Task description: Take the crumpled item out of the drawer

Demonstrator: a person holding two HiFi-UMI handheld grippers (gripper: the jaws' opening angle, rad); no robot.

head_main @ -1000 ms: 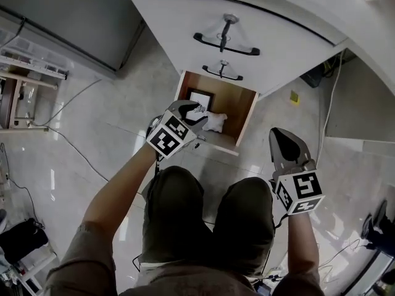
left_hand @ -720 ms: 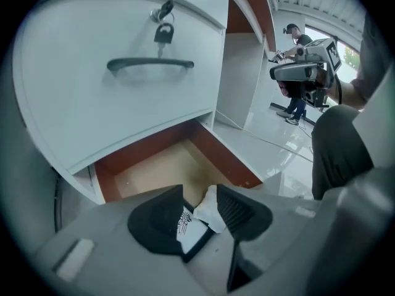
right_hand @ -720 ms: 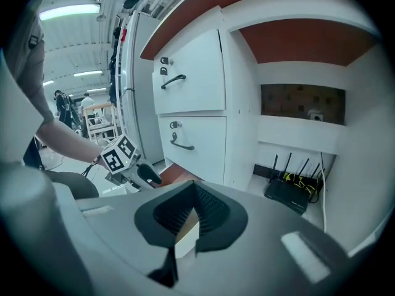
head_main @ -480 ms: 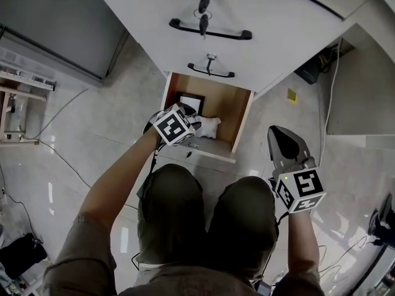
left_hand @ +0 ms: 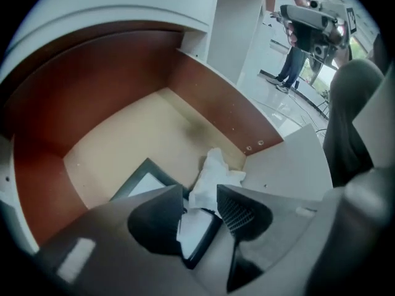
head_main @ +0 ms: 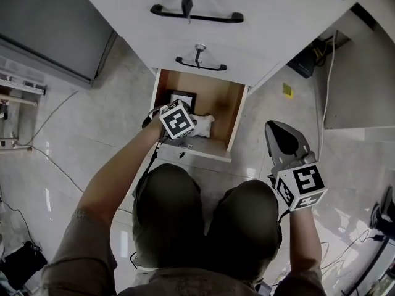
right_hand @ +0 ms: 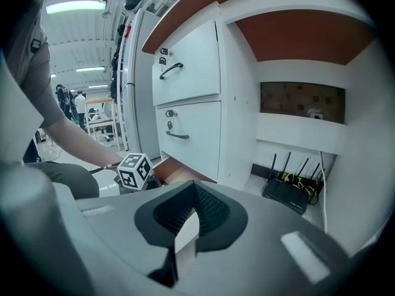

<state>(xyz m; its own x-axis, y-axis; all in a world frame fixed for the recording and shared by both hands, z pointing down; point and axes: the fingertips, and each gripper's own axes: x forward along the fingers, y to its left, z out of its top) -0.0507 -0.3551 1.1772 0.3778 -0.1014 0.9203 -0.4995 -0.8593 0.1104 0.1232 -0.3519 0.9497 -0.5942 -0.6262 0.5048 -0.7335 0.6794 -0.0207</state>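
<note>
So the step in hand looks like the reach-and-grab: the left gripper (left_hand: pixel 200 196) is held down inside the open bottom drawer (left_hand: pixel 123 91), right at the wad (left_hand: pixel 213 171). The wad is white and crumpled. It's found on the drawer floor near the front right corner, partly lying over the edge of a dark-rimmed frame (left_hand: pixel 139 180).

The left jaws are spread, and nothing is pinched yet. The near end of the wad seems to be just between the tips, but contact can't be confirmed. From the head view the same thing is seen: left gripper (head_main: pixel 185 123) over the drawer, wad (head_main: pixel 202 126) just beside it.

The right gripper (right_hand: pixel 194 217) is parked out to the side of the knee, well apart from the drawer. Its jaws are pressed together on nothing.

Next move, best guess: the left jaws probably need to be nudged a bit further onto the wad and then closed. Only the soft stuff should be caught, not the frame rim underneath. After that a straight lift up and out is called for, clear of the drawer front. Nothing seems to be needed from the right gripper.
</note>
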